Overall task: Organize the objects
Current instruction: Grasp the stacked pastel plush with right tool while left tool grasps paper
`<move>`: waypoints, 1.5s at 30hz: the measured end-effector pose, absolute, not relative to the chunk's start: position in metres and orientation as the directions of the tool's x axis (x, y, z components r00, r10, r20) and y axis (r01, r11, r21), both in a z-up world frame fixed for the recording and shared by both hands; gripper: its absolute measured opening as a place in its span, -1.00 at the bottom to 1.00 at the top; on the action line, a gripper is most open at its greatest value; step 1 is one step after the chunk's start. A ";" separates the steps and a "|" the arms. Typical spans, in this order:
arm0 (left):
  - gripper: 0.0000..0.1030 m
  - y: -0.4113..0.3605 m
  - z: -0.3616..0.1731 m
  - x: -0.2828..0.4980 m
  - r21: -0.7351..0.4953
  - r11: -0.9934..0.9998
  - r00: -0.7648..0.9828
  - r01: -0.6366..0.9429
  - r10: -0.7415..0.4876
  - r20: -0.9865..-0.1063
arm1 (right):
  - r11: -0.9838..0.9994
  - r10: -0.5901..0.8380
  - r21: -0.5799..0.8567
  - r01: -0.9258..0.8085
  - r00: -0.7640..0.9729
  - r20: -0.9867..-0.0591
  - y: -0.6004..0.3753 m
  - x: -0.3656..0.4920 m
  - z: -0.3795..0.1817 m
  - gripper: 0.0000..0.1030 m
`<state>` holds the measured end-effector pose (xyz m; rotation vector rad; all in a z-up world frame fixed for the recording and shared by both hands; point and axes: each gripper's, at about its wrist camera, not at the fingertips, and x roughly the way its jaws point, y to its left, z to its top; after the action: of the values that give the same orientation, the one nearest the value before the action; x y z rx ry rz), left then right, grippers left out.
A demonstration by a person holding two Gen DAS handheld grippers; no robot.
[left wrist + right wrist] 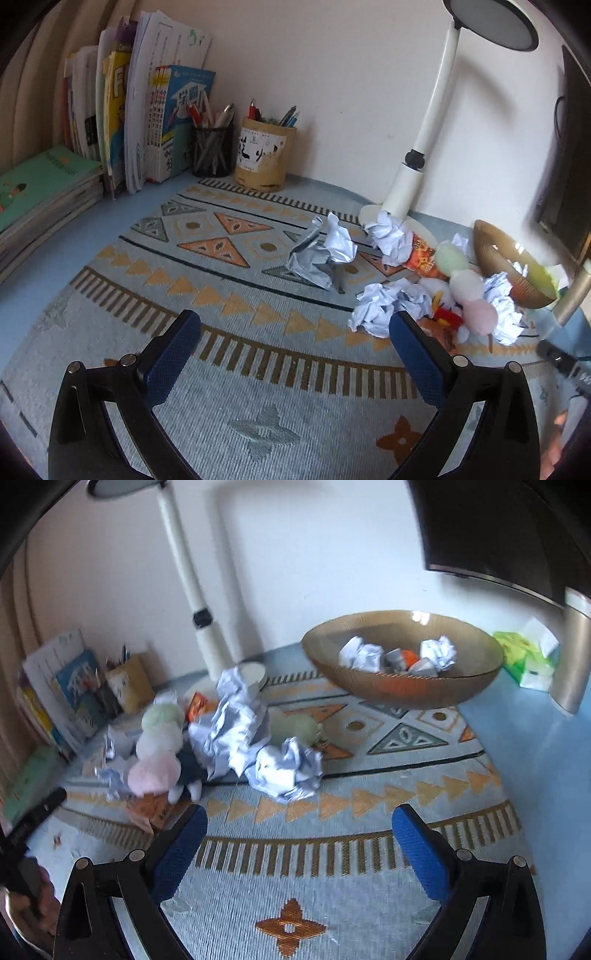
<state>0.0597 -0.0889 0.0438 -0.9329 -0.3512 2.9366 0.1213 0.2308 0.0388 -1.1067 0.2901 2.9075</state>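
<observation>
Crumpled paper balls, white with grey-blue creases, make up most of the clutter on the patterned mat (295, 867). In the right wrist view 1 big wad (236, 723) sits at centre left and 1 smaller ball (286, 771) lies just below it, toward the middle of the frame. An amber, ribbed, see-through bowl (402, 692) fills the upper right; 2 white paper balls (360, 655) show plainly in it, along with some grey and orange scraps too blurred to count.

A plush toy of 3 fuzzy balls (159, 746), pale green, white and pink from top to bottom, lies at the left centre against the big wad. An orange snack wrapper (421, 258) shows in the left wrist view at right centre, touching the toy.

In that view, 2 pen holders stand at the upper left by the wall: 1 black mesh cup (212, 151) and 1 tan cylinder (264, 158), beside a row of upright books (147, 122).

The left gripper (295, 343) is spread wide with nothing between its blue pads. The right gripper (295, 834) is likewise spread wide and holds nothing.
</observation>
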 end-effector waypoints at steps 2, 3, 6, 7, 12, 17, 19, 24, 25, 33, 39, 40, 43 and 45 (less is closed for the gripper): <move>0.98 -0.090 0.042 0.058 -0.238 -0.971 -0.812 0.030 0.115 -0.572 | -0.988 -0.036 0.135 -0.073 -0.745 -0.666 0.225 0.120 0.038 0.95; 0.98 -0.091 0.041 0.058 -0.241 -0.970 -0.812 0.031 0.117 -0.572 | -0.990 -0.039 0.128 -0.063 -0.745 -0.666 0.225 0.121 0.038 0.95; 0.98 -0.094 0.040 0.061 -0.256 -0.966 -0.814 0.023 0.130 -0.566 | -0.988 -0.047 0.141 -0.064 -0.747 -0.664 0.229 0.121 0.037 0.95; 0.98 -0.095 0.040 0.062 -0.262 -0.965 -0.815 0.019 0.137 -0.563 | -0.986 -0.051 0.151 -0.067 -0.747 -0.663 0.231 0.121 0.037 0.95; 0.98 -0.098 0.036 0.050 -0.301 -0.953 -0.755 0.000 0.198 -0.626 | -0.985 -0.064 0.160 -0.060 -0.737 -0.672 0.233 0.119 0.039 0.95; 0.98 -0.122 0.053 0.014 -0.457 -0.888 -0.695 -0.044 0.355 -0.625 | -0.956 -0.266 0.274 0.101 -0.690 -0.673 0.195 0.102 0.064 0.95; 0.98 -0.124 0.059 -0.010 -0.469 -0.881 -0.669 -0.061 0.384 -0.636 | -0.970 -0.236 0.207 0.125 -0.681 -0.693 0.171 0.086 0.073 0.95; 0.98 -0.101 0.047 -0.057 -0.378 -0.920 -0.614 -0.103 0.358 -0.704 | -0.987 -0.155 0.091 0.130 -0.650 -0.744 0.132 0.040 0.061 0.95; 0.98 -0.094 0.041 -0.065 -0.371 -0.921 -0.598 -0.116 0.363 -0.714 | -0.988 -0.153 0.094 0.125 -0.641 -0.752 0.130 0.034 0.056 0.95; -0.36 -0.070 0.033 -0.072 -0.290 -0.934 -0.617 -0.207 0.355 -0.703 | -0.981 -0.184 0.101 0.164 -0.646 -0.741 0.124 0.026 0.039 -0.11; -0.35 -0.088 0.070 -0.040 -0.348 -0.913 -0.679 -0.213 0.395 -0.619 | -0.950 -0.307 0.255 0.181 -0.696 -0.650 0.155 0.050 0.073 -0.12; -0.35 -0.090 0.078 -0.030 -0.358 -0.907 -0.689 -0.223 0.406 -0.600 | -0.941 -0.328 0.281 0.187 -0.703 -0.631 0.161 0.058 0.081 -0.12; -0.35 -0.091 0.101 0.002 -0.394 -0.880 -0.699 -0.265 0.457 -0.550 | -0.941 -0.317 0.295 0.167 -0.742 -0.591 0.187 0.095 0.100 -0.12; -0.35 -0.079 0.108 0.029 -0.422 -0.847 -0.679 -0.325 0.519 -0.519 | -0.955 -0.264 0.270 0.121 -0.759 -0.595 0.209 0.121 0.100 -0.10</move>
<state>0.0287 -0.0788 0.1082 -0.8935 -0.4097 2.4831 0.1214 0.2086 0.1002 -1.1155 0.3646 3.1364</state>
